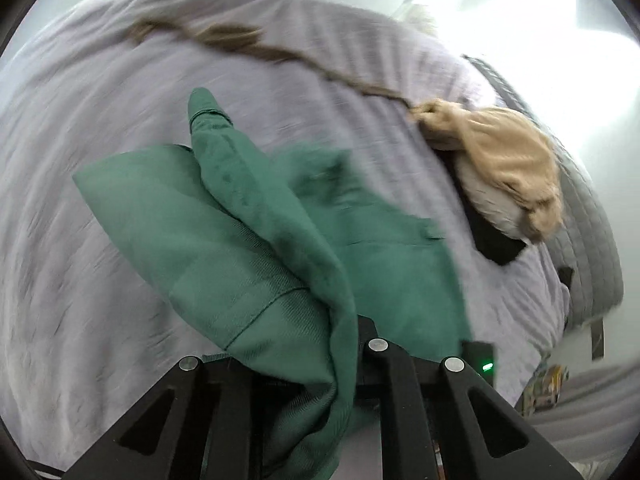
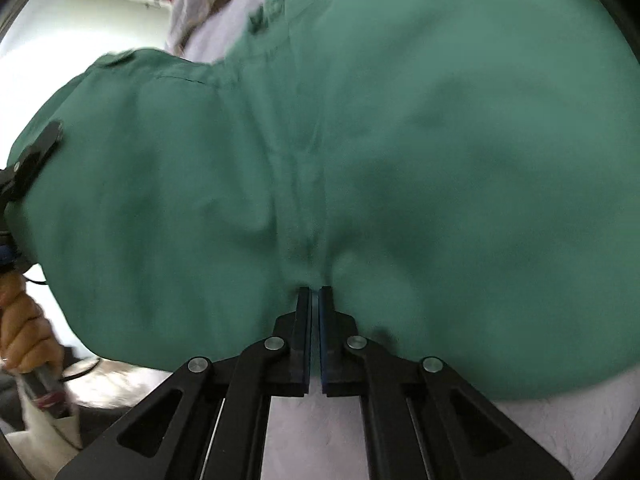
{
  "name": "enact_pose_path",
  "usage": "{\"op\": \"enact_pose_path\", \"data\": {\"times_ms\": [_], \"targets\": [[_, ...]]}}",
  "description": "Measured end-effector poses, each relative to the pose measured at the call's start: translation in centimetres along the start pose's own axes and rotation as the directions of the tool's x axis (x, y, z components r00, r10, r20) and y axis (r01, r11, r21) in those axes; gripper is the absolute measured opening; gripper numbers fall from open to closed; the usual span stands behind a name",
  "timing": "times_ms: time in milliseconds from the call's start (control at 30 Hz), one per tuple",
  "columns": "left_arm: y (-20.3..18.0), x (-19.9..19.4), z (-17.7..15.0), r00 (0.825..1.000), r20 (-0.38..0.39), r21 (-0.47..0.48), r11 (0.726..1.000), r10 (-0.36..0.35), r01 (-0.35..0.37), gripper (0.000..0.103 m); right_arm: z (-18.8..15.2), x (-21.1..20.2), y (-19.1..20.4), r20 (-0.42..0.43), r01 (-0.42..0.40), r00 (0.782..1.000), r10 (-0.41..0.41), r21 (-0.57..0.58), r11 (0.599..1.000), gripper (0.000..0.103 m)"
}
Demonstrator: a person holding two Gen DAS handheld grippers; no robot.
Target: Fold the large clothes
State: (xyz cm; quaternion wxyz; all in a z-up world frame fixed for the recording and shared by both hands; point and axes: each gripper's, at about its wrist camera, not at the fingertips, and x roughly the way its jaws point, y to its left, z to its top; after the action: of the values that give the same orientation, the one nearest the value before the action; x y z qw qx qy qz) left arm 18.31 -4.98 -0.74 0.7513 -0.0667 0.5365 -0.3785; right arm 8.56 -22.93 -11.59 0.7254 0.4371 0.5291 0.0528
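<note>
A large green garment [image 1: 256, 232] hangs over a lilac bed sheet [image 1: 100, 100]. A fold of it runs down between the fingers of my left gripper [image 1: 346, 324], which is shut on it; the cloth hides the left finger. In the right wrist view the green garment [image 2: 400, 140] fills most of the frame, stretched out and blurred. My right gripper [image 2: 315, 291] is shut on its lower edge, where the cloth puckers at the tips. The left gripper [image 2: 38, 148] shows at the far left, clamped on the same garment's edge.
A tan garment [image 1: 504, 148] lies bunched at the bed's right side over a white and black item [image 1: 492, 216]. A brown strip [image 1: 240, 40] trails across the sheet. A grey quilted edge [image 1: 596, 240] borders the bed. A person's hand [image 2: 24, 332] grips a handle.
</note>
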Motion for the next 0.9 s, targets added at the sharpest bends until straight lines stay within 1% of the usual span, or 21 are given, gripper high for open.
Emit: {"op": "enact_pose_path", "data": {"times_ms": [33, 67, 133, 233, 300, 333, 400, 433, 500, 533, 567, 600, 633, 667, 700, 733, 767, 800, 833, 867, 900], "targets": [[-0.9, -0.1, 0.5, 1.000, 0.004, 0.016, 1.000, -0.011, 0.011, 0.015, 0.0, -1.2, -0.5, 0.027, -0.001, 1.000, 0.001, 0.006, 1.000, 0.003], [-3.0, 0.5, 1.4, 1.000, 0.005, 0.046, 0.999, -0.028, 0.028, 0.015, 0.1, -3.1, -1.4, 0.067, -0.004, 0.998, 0.002, 0.022, 1.000, 0.003], [-5.6, 1.7, 2.7, 0.999, -0.003, 0.093, 0.995, -0.036, 0.036, 0.015, 0.4, -5.8, -3.2, 0.129, -0.012, 0.992, 0.005, 0.059, 0.998, 0.005], [-10.5, 5.4, 3.5, 0.999, -0.042, 0.214, 0.977, -0.002, 0.011, 0.015, 0.8, -9.0, -7.1, 0.192, -0.014, 0.981, -0.010, 0.121, 0.993, 0.005], [-13.3, 8.7, 3.4, 0.996, -0.079, 0.285, 0.958, 0.037, -0.013, 0.015, 0.7, -9.7, -9.2, 0.199, -0.023, 0.980, -0.012, 0.172, 0.985, 0.009], [-14.9, 11.1, 2.9, 0.993, -0.106, 0.320, 0.947, 0.057, -0.021, 0.016, 0.6, -9.7, -10.6, 0.195, -0.035, 0.981, -0.005, 0.202, 0.979, 0.009], [-16.4, 14.2, 2.4, 0.987, -0.145, 0.345, 0.938, 0.074, -0.020, 0.016, 0.0, -9.9, -13.3, 0.192, -0.073, 0.981, 0.024, 0.252, 0.965, 0.009], [-17.4, 16.4, 1.5, 0.979, -0.185, 0.362, 0.932, 0.084, -0.011, 0.016, -0.1, -9.6, -13.6, 0.194, -0.097, 0.980, 0.045, 0.267, 0.959, 0.009], [-18.5, 19.4, 0.2, 0.966, -0.228, 0.389, 0.921, 0.125, -0.028, 0.017, -0.4, -9.3, -14.3, 0.203, -0.140, 0.976, 0.082, 0.292, 0.946, 0.009], [-18.7, 20.2, -0.5, 0.961, -0.235, 0.407, 0.913, 0.145, -0.038, 0.024, -0.5, -9.1, -14.5, 0.202, -0.150, 0.975, 0.092, 0.296, 0.943, 0.009], [-19.0, 21.0, -1.0, 0.957, -0.241, 0.422, 0.906, 0.158, -0.043, 0.038, -0.8, -9.0, -14.5, 0.200, -0.152, 0.975, 0.095, 0.296, 0.943, 0.009], [-19.2, 21.3, -1.3, 0.957, -0.245, 0.422, 0.906, 0.157, -0.041, 0.047, -0.8, -9.1, -14.7, 0.197, -0.155, 0.975, 0.099, 0.296, 0.942, 0.009], [-19.5, 21.4, -1.5, 0.959, -0.248, 0.412, 0.911, 0.139, -0.026, 0.061, -0.8, -8.9, -15.2, 0.193, -0.159, 0.976, 0.104, 0.296, 0.942, 0.009], [-19.8, 21.1, -1.5, 0.965, -0.238, 0.394, 0.919, 0.106, -0.004, 0.071, -0.6, -8.9, -15.2, 0.189, -0.162, 0.976, 0.109, 0.296, 0.941, 0.009], [-20.0, 20.6, -1.4, 0.970, -0.228, 0.387, 0.922, 0.084, 0.011, 0.075, -0.2, -9.4, -15.6, 0.191, -0.169, 0.975, 0.115, 0.297, 0.940, 0.009], [-20.6, 19.9, -1.4, 0.976, -0.213, 0.390, 0.920, 0.053, 0.035, 0.082, -0.1, -9.6, -15.7, 0.199, -0.180, 0.972, 0.123, 0.299, 0.937, 0.009], [-21.3, 19.3, -1.3, 0.979, -0.204, 0.401, 0.914, 0.027, 0.059, 0.083, 0.3, -9.8, -15.9, 0.215, -0.202, 0.967, 0.139, 0.303, 0.931, 0.009], [-22.0, 18.9, -1.2, 0.980, -0.199, 0.412, 0.908, 0.009, 0.075, 0.083, 0.5, -10.4, -16.0, 0.240, -0.245, 0.955, 0.174, 0.313, 0.917, 0.009], [-22.3, 18.1, -0.9, 0.982, -0.189, 0.423, 0.902, -0.008, 0.088, 0.083, 0.4, -10.8, -16.6, 0.266, -0.302, 0.939, 0.219, 0.333, 0.893, 0.009], [-22.3, 16.8, -0.6, 0.988, -0.156, 0.429, 0.900, -0.019, 0.085, 0.083, 0.4, -11.0, -17.2, 0.284, -0.347, 0.925, 0.254, 0.351, 0.870, 0.012], [-21.9, 16.0, -0.1, 0.991, -0.132, 0.424, 0.902, -0.020, 0.074, 0.083, 0.2, -11.1, -17.9, 0.304, -0.392, 0.908, 0.288, 0.372, 0.841, 0.025]]}}
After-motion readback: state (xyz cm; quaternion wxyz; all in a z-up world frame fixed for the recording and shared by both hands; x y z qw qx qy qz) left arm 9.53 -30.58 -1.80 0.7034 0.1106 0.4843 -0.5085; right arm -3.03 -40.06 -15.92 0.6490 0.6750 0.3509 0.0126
